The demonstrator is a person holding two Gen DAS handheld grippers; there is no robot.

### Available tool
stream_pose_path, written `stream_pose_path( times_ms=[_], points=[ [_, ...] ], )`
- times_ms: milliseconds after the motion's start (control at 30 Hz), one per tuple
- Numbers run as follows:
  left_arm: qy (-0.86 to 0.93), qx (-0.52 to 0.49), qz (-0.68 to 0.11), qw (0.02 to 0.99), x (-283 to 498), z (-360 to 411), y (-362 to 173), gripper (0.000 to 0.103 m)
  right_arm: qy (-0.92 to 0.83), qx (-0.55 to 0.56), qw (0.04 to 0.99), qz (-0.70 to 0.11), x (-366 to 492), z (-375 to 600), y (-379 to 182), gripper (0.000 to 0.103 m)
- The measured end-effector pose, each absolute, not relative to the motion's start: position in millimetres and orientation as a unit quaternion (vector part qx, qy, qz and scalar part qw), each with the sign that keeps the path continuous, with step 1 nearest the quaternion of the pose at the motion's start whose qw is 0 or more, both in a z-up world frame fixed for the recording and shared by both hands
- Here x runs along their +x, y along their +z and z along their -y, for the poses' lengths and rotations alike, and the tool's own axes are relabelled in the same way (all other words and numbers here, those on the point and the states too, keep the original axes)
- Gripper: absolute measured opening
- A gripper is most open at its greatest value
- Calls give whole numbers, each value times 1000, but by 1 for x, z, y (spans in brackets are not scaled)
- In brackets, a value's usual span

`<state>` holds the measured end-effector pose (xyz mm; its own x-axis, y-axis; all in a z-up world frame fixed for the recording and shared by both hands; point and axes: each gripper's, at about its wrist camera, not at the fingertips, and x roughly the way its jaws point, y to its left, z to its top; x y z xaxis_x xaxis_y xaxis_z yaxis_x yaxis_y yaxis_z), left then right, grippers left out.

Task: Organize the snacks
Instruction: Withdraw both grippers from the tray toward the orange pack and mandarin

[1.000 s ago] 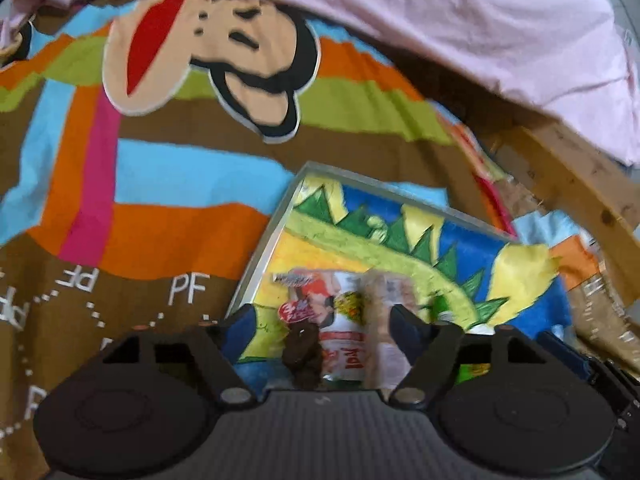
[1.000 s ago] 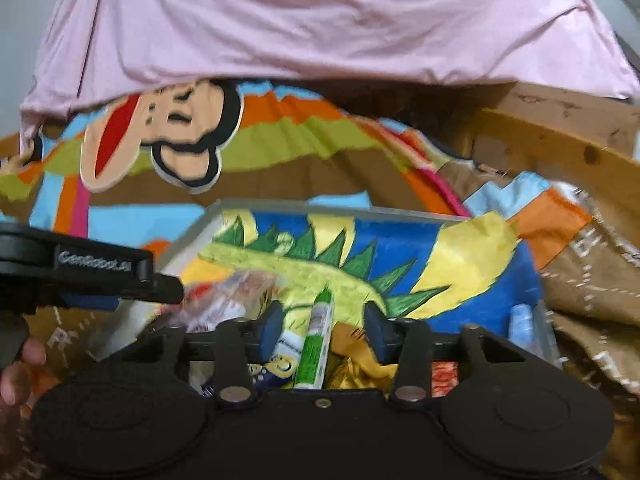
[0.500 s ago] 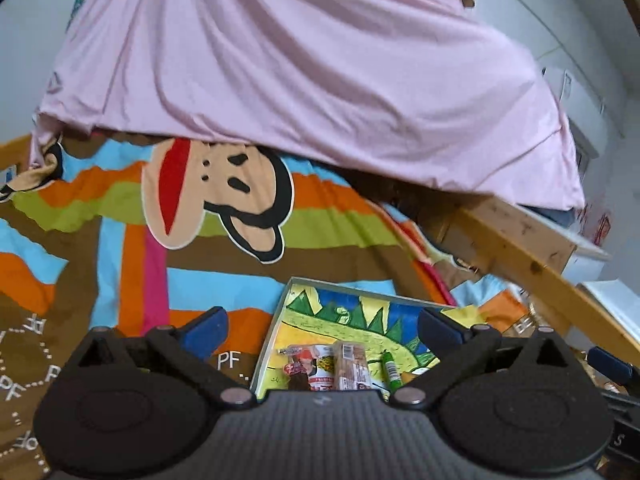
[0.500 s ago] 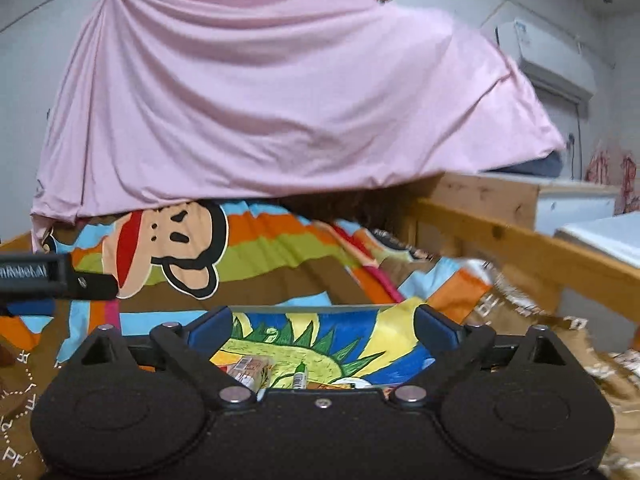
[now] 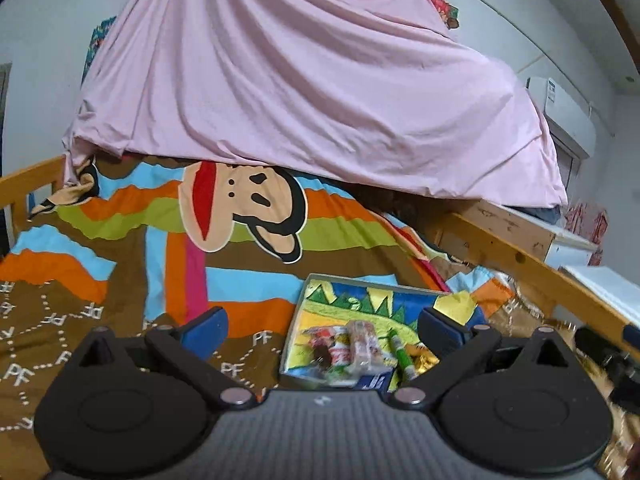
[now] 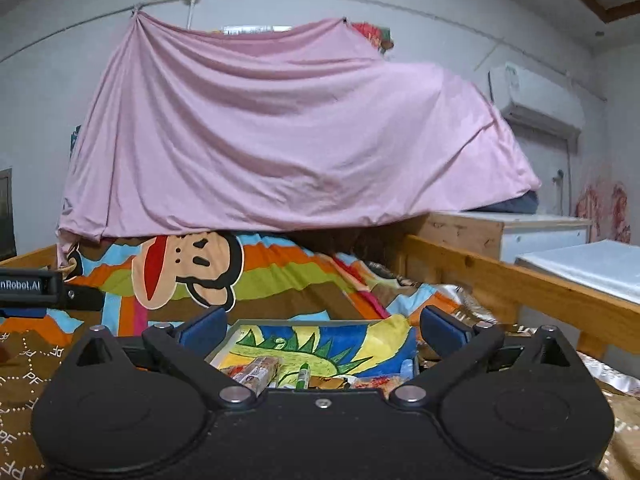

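A shallow tray (image 5: 297,322) with a bright dinosaur picture lies on the bed and holds several snacks. In the left wrist view I see a red-and-white packet (image 5: 334,350), a clear wrapped bar (image 5: 363,346) and a green tube (image 5: 401,352). The right wrist view shows the tray (image 6: 224,342), the bar (image 6: 260,370) and the tube (image 6: 303,376). My left gripper (image 5: 322,330) is open and empty, pulled back above the tray. My right gripper (image 6: 320,330) is open and empty too. The left gripper's body shows at the left of the right wrist view (image 6: 36,288).
A striped monkey-print blanket (image 5: 160,248) covers the bed. A pink sheet (image 5: 304,100) hangs over the far end. A wooden bed rail (image 5: 520,268) runs along the right, with a white cabinet (image 6: 540,232) and white tabletop (image 6: 588,264) beyond it.
Both grippers opened wide, letting go of the snacks they held, and drew up and back from the tray. The snacks now lie in the tray.
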<state>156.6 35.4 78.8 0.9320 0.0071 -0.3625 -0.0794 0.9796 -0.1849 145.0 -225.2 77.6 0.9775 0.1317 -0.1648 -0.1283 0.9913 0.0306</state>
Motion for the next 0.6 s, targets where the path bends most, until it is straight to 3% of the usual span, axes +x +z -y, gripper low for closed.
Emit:
stream_pose_path(
  times_ms=[267, 600],
  points=[
    [17, -56, -182, 982, 124, -34, 51, 103, 73, 14, 994, -78, 106, 213, 69, 102],
    [27, -39, -268, 962, 117, -42, 9, 103, 70, -16, 977, -199, 98, 186, 32, 102]
  ],
)
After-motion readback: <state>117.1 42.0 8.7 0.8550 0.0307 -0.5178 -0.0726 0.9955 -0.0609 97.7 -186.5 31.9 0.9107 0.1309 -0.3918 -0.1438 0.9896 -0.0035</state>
